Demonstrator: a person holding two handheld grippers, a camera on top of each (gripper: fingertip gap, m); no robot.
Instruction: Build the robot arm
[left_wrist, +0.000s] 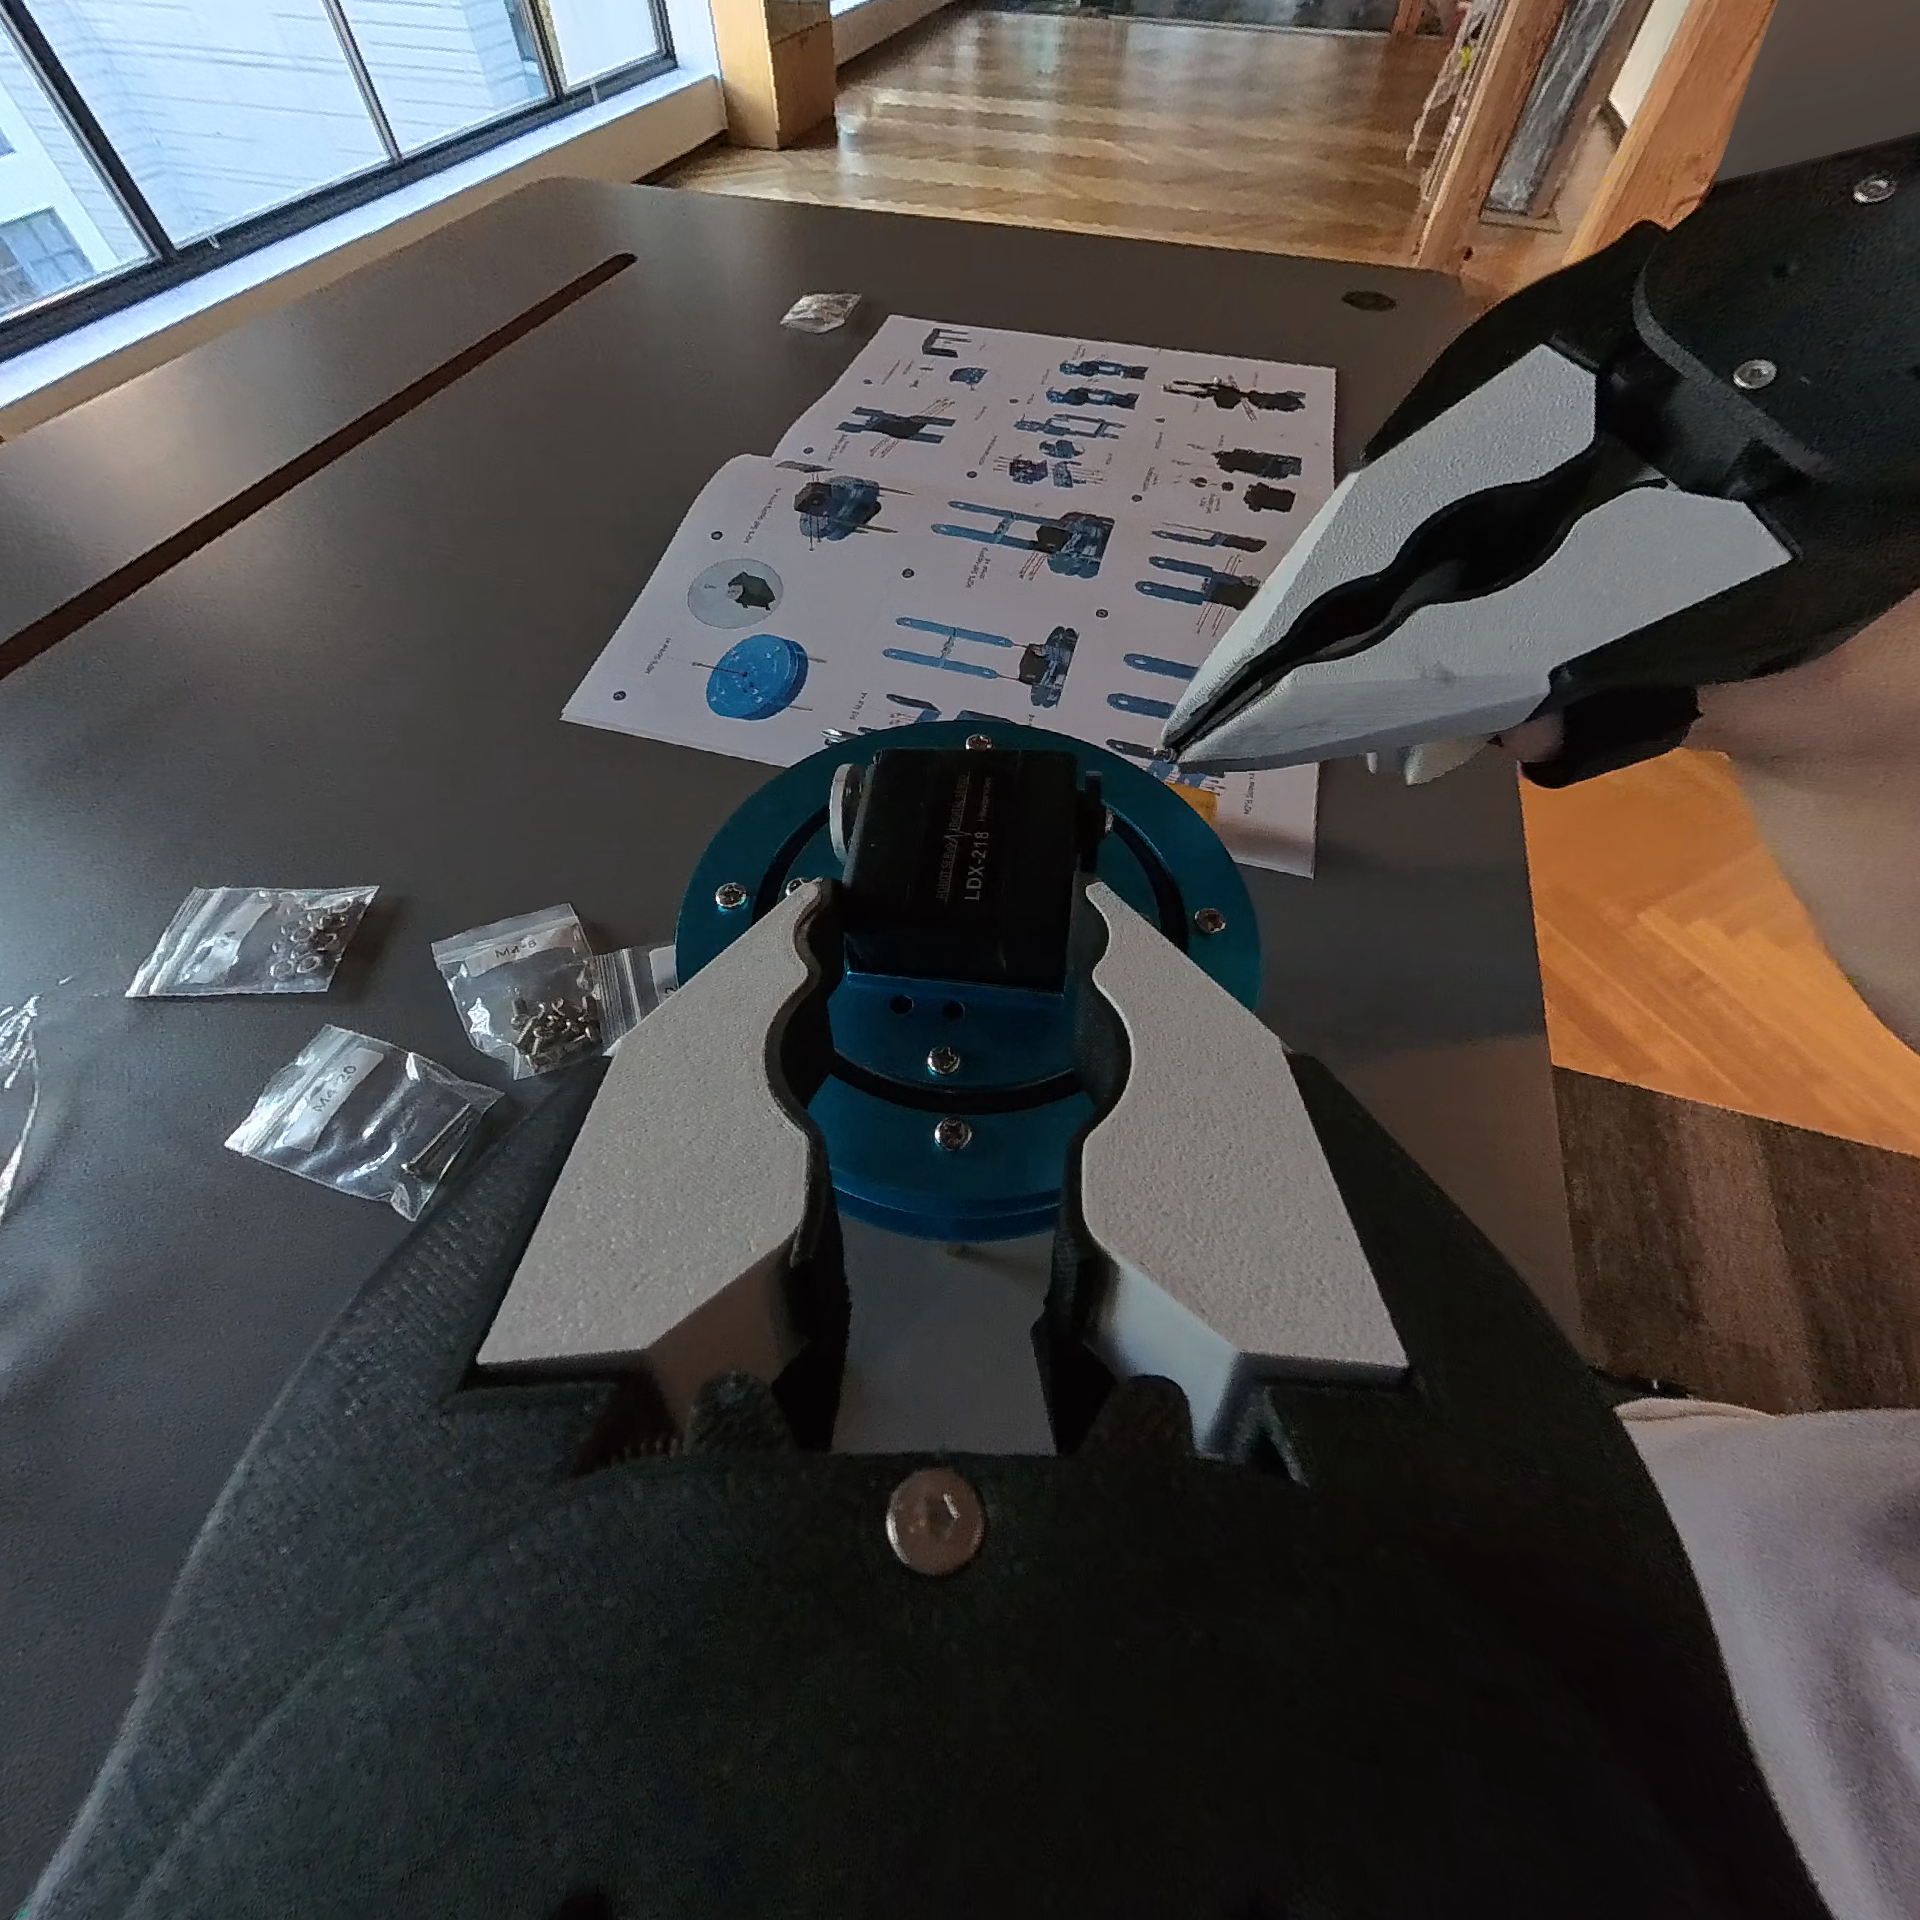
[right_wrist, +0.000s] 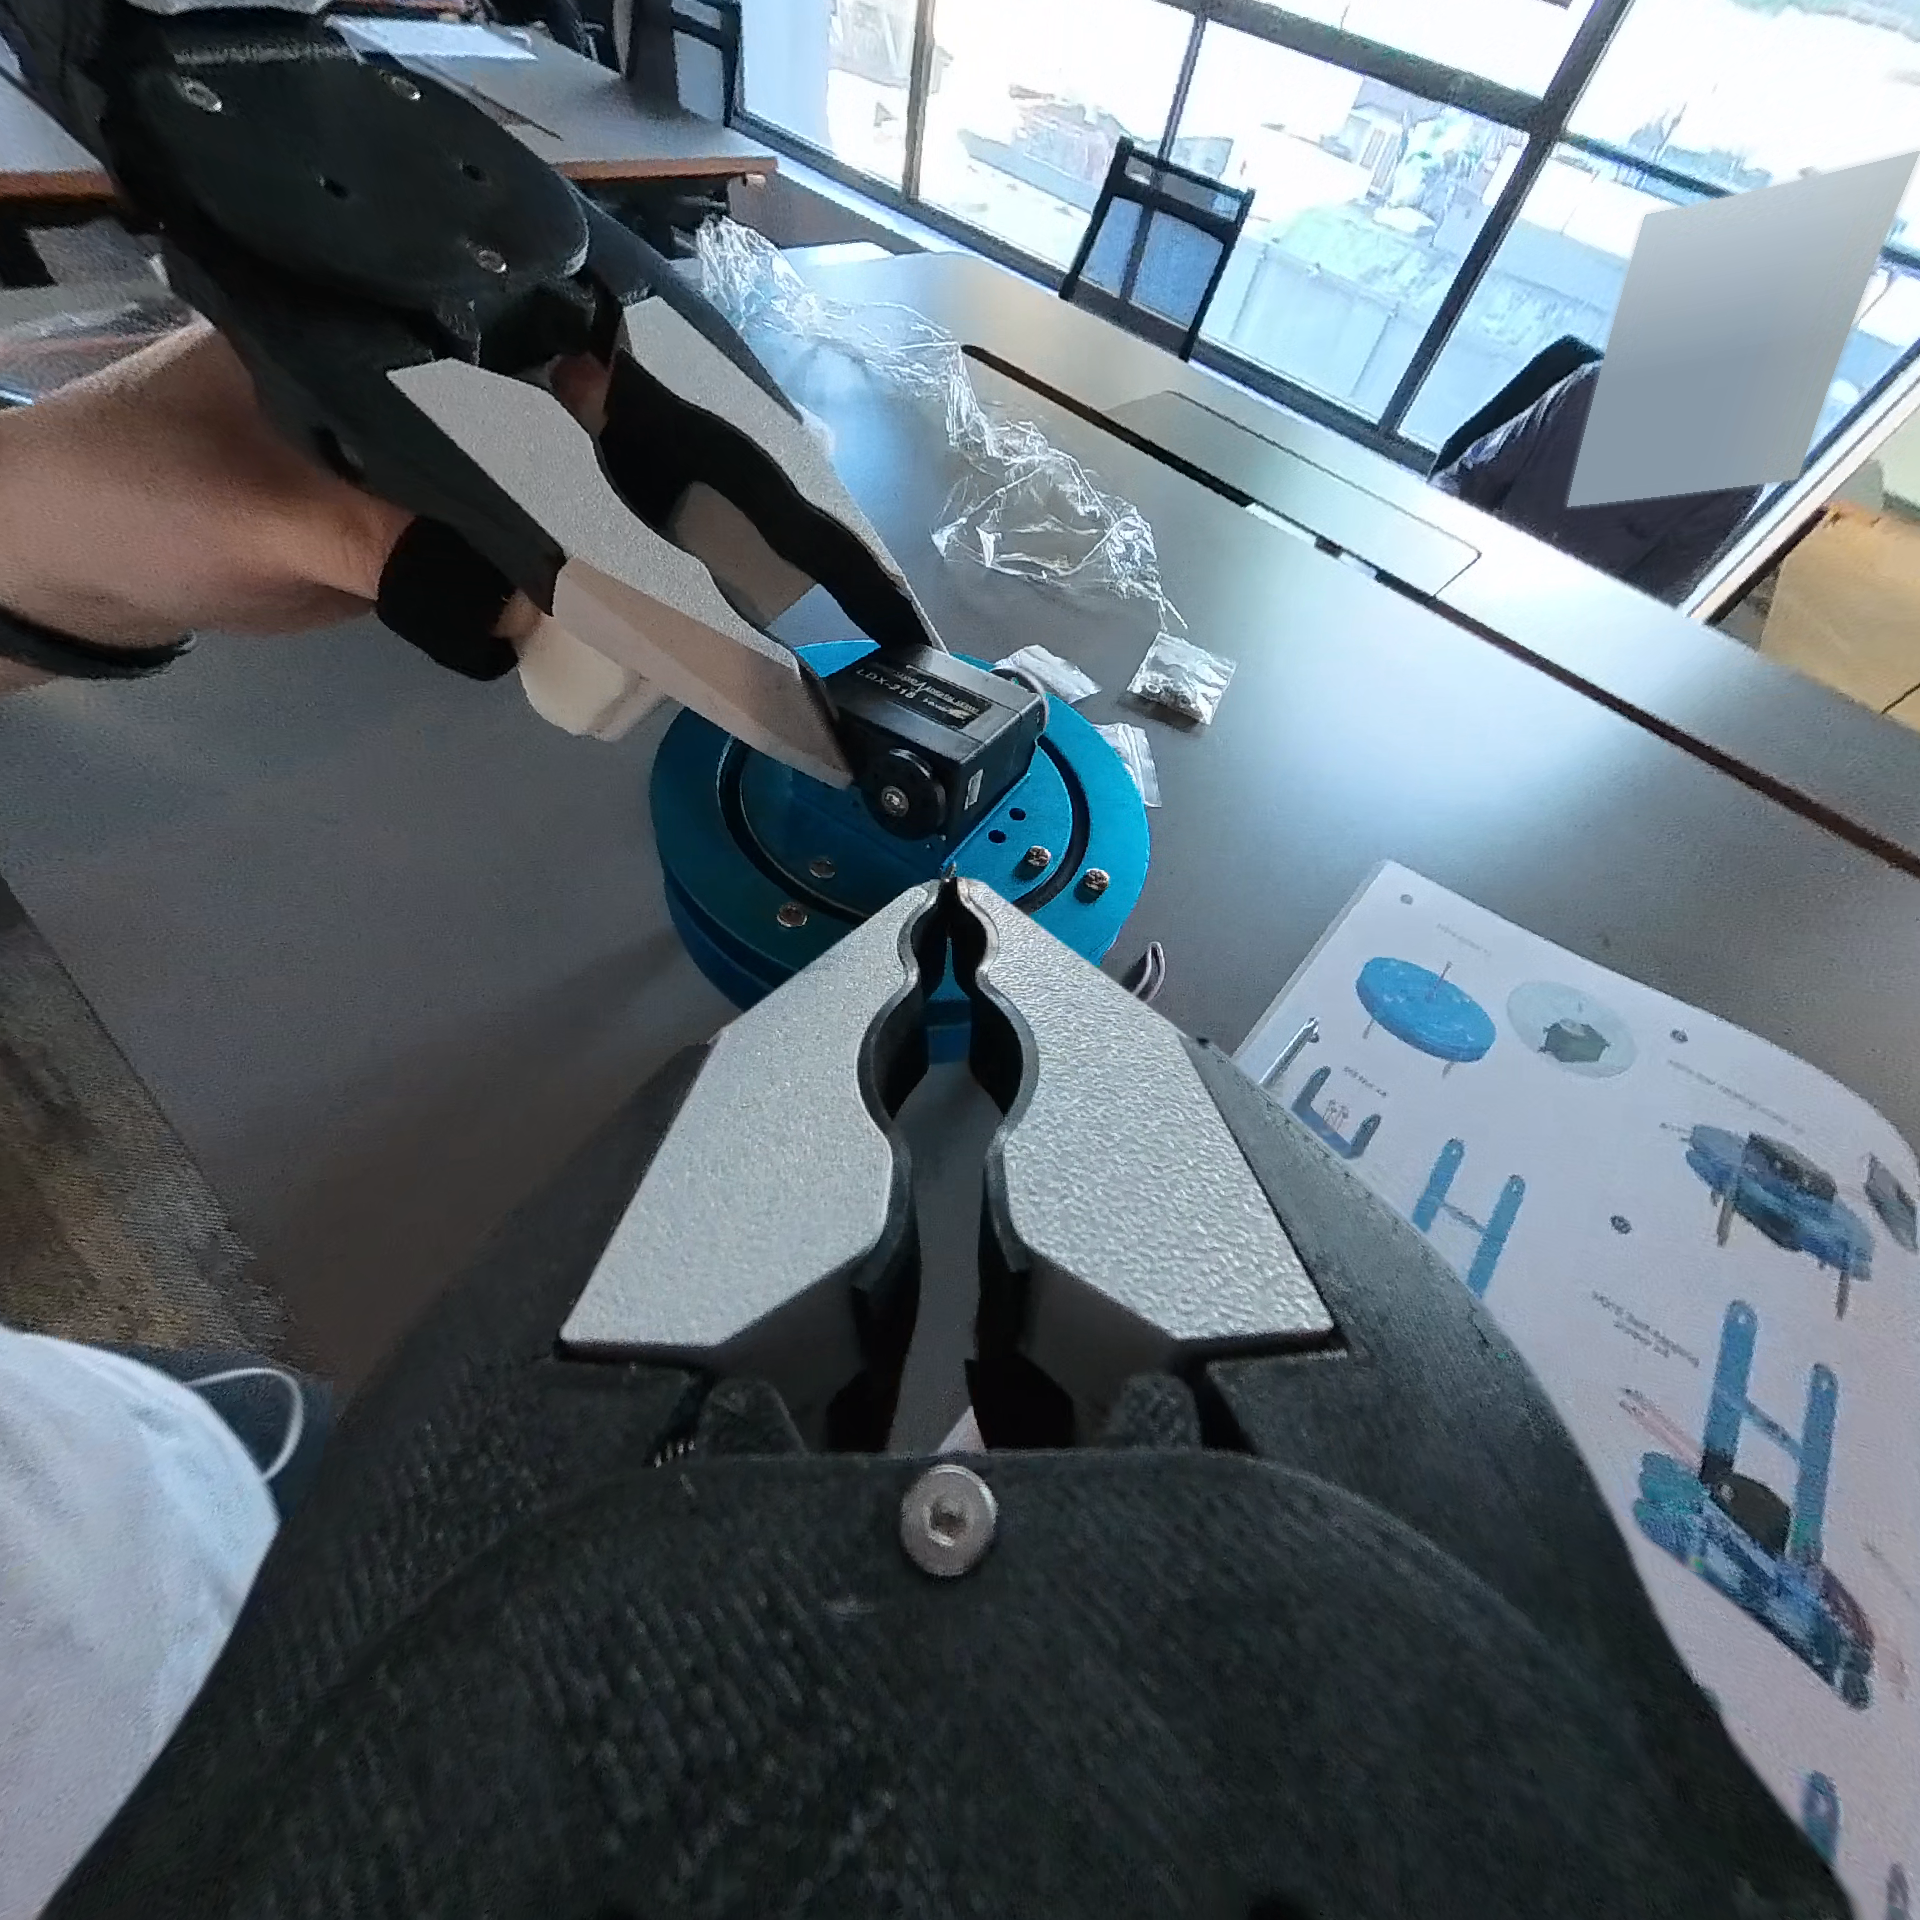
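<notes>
A matte dark grey table (left_wrist: 312, 582) fills most of both views, with a long narrow slot running toward the upper left of the left wrist view. On it, above centre in that view, lies an open white instruction booklet (left_wrist: 966, 520) printed with blue and black assembly diagrams; in the right wrist view it sits at the lower right. Just below the booklet stands a round blue anodised metal base (left_wrist: 1195, 883), a stacked disc studded with small silver screws, carrying a boxy black servo motor (left_wrist: 966, 862) on a blue bracket. The left gripper (left_wrist: 951, 914), with pebbled grey wedge-shaped fingers and scalloped inner edges, is clenched on the sides of the servo. The right gripper (right_wrist: 951, 888) has its tips pressed together on a tiny dark screw (right_wrist: 952, 879), poised just above the rim of the base. Crumpled clear plastic wrap (right_wrist: 997, 457) lies in the upper middle of the right wrist view. Small clear zip bags of hardware (left_wrist: 520, 987) lie at the left of the left wrist view, holding silvery washers and dark screws.
</notes>
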